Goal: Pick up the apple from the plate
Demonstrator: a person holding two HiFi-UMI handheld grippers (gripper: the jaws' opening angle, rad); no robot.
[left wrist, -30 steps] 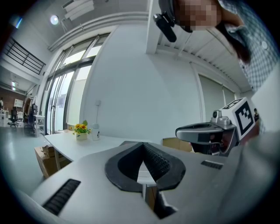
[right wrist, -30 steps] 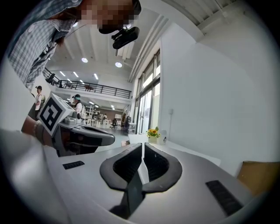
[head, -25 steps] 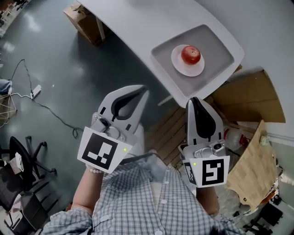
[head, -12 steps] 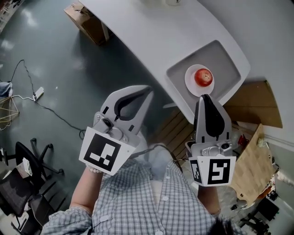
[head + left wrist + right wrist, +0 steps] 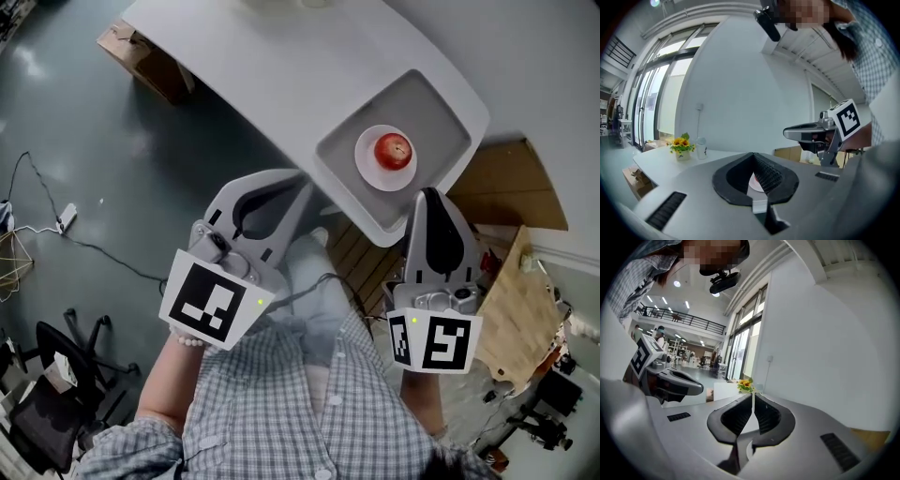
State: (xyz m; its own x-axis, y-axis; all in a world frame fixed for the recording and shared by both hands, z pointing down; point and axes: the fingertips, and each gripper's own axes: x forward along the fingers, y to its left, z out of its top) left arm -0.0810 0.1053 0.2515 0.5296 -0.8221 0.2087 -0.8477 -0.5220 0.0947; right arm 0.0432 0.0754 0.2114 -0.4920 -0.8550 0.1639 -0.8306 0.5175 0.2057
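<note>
Located round red apple (image 5: pixel 393 149) on small white plate (image 5: pixel 371 172) in grey tray (image 5: pixel 441 101) on white surface (image 5: pixel 272 56), ahead of left gripper (image 5: pixel 302 180) and right gripper (image 5: pixel 429 192), both with fingers pressed together, empty; judged firm, smooth, fairly light, roll-prone, best pinched across widest middle.

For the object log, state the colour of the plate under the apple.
White; the plate shows best in the head view.
</note>
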